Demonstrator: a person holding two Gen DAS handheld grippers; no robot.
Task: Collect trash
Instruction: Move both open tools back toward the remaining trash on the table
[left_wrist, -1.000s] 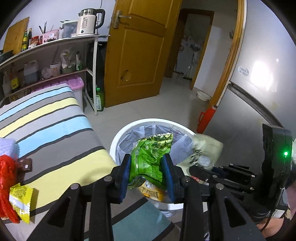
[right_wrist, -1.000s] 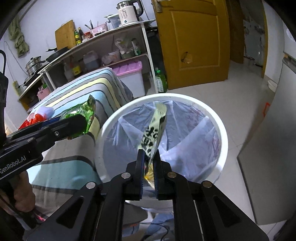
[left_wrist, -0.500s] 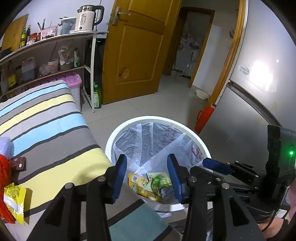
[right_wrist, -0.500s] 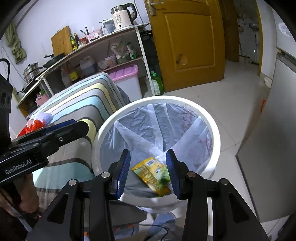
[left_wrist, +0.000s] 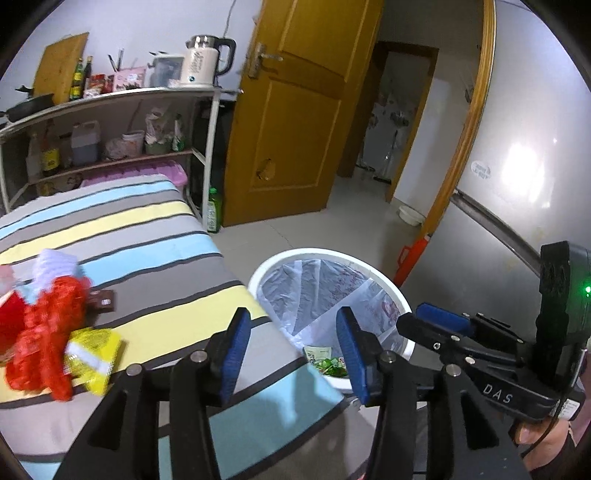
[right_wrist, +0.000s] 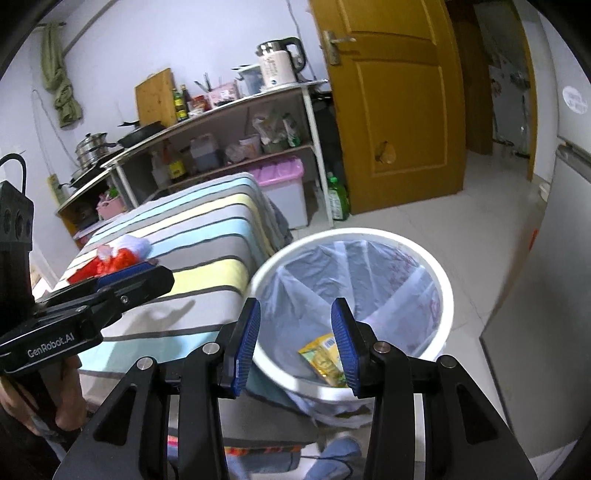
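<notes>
White plastic bin (left_wrist: 369, 258) with a clear liner stands on the floor just off the near corner of the striped table (left_wrist: 147, 236) in the left wrist view; a green wrapper (left_wrist: 330, 363) lies at its bottom. Left gripper (left_wrist: 291, 354), its blue-padded jaws having just been opening, stands apart with nothing between them, over the table's corner and the bin's rim. On the tabletop toward its left edge lie a red net bag (left_wrist: 44, 332), a yellow packet (left_wrist: 96, 354) touching it, and a small brown packet (left_wrist: 103, 300) just beside. Right gripper (left_wrist: 443, 325) reaches in from the right, near the bin. In the right wrist view, the right gripper (right_wrist: 297, 343), jaws likewise just opened and empty, hangs above the bin (right_wrist: 447, 295), where a yellow wrapper (right_wrist: 321, 354) rests on the liner floor. Left gripper (right_wrist: 129, 280) crosses the table (right_wrist: 207, 273) at left, held by a hand (right_wrist: 66, 398).
</notes>
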